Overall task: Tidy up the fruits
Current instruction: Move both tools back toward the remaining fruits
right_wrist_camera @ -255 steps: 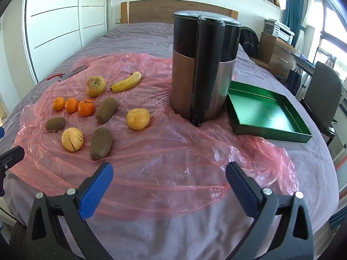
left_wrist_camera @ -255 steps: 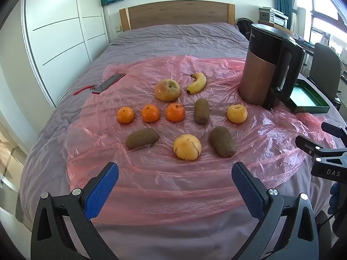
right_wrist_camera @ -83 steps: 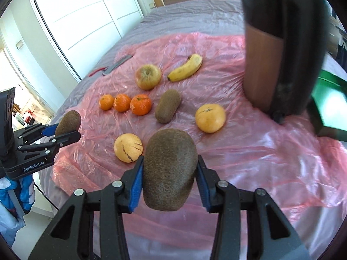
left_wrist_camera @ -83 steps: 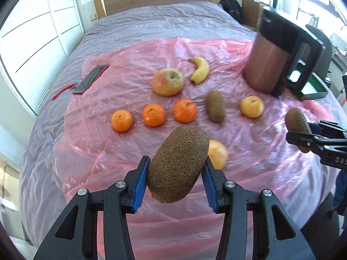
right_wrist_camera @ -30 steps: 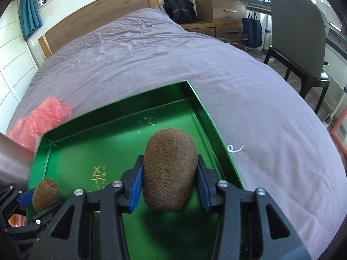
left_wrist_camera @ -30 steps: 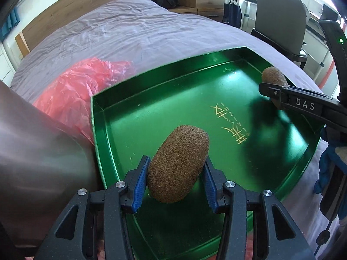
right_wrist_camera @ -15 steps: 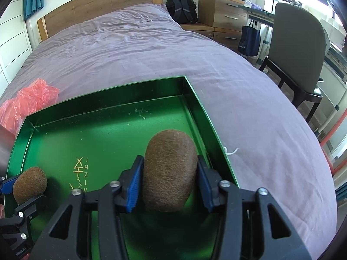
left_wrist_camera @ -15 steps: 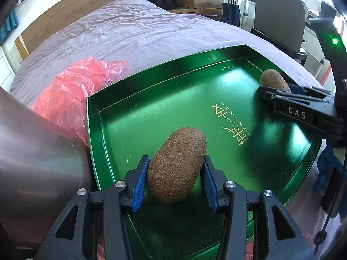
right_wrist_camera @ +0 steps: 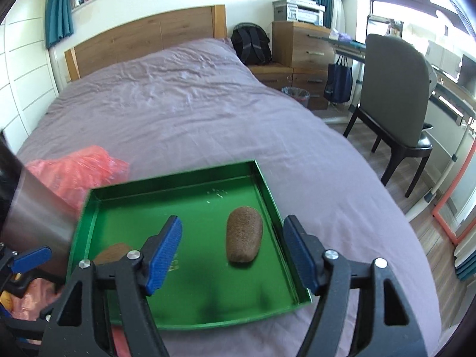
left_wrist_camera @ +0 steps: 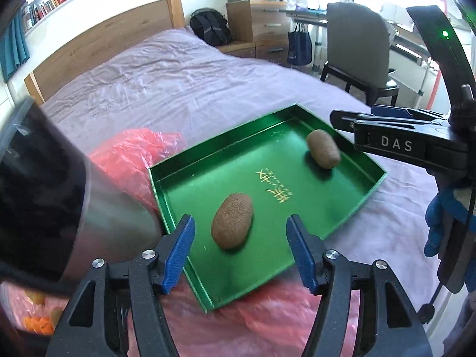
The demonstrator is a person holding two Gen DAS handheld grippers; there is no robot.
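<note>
Purple-sheeted bed (right_wrist_camera: 208, 113) carries green tray (left_wrist_camera: 190, 175), its landmark. Two kiwis lie inside: near kiwi (left_wrist_camera: 232, 220) apart from far kiwi (left_wrist_camera: 323, 148) by the tray's right wall. Left gripper (left_wrist_camera: 239, 251) and right gripper (right_wrist_camera: 230, 251) both spread, empty, above tray.

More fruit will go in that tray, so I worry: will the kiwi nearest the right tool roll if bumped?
Probably, sideways: the kiwi is a rounded oval lying loose on the green tray, whose floor looks smooth. Its raised rim should stop it. The fuzzy skin likely adds some grip.
</note>
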